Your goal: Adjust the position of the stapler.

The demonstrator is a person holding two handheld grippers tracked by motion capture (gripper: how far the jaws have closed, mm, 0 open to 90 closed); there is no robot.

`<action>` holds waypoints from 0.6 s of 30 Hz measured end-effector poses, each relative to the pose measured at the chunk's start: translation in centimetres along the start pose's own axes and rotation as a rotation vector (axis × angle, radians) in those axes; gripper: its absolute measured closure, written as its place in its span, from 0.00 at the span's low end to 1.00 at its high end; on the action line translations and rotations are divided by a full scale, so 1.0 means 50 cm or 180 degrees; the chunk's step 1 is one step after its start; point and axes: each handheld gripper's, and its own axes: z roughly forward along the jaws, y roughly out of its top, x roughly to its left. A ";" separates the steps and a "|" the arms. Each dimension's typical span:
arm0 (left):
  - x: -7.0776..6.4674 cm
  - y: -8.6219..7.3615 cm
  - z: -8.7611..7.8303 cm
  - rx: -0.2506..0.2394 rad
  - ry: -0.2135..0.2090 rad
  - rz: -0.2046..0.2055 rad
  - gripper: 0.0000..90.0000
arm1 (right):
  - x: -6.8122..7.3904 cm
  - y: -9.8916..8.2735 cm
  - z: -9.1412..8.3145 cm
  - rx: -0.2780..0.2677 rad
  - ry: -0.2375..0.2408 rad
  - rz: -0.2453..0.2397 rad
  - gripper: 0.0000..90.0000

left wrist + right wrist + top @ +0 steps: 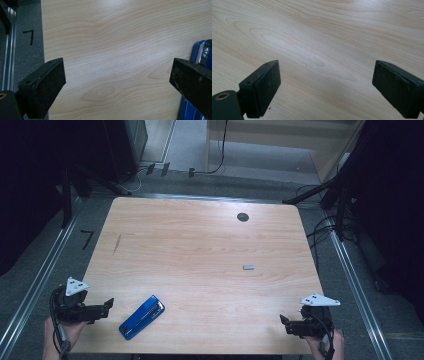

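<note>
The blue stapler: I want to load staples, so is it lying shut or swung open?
Shut. In the high view the blue stapler lies flat on the table, its top arm down along the base, with no gap showing.

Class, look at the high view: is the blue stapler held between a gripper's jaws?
No, the blue stapler lies free on the table, apart from the open left gripper.

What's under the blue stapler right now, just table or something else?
The blue stapler lies flat on the bare wooden table, near its front edge beside the open left tool. Nothing pokes out around it; whatever is directly beneath its base is covered.
</note>
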 end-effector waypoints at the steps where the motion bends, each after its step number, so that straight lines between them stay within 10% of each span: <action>1: 0.000 0.000 0.000 0.0000 0.0000 0.0000 0.01 | 0.000 0.000 0.000 0.0000 0.0000 0.0000 0.09; 18: -0.005 0.001 0.007 0.0048 -0.0043 0.0005 0.01 | 0.014 -0.005 0.005 0.0136 -0.0177 -0.0239 0.00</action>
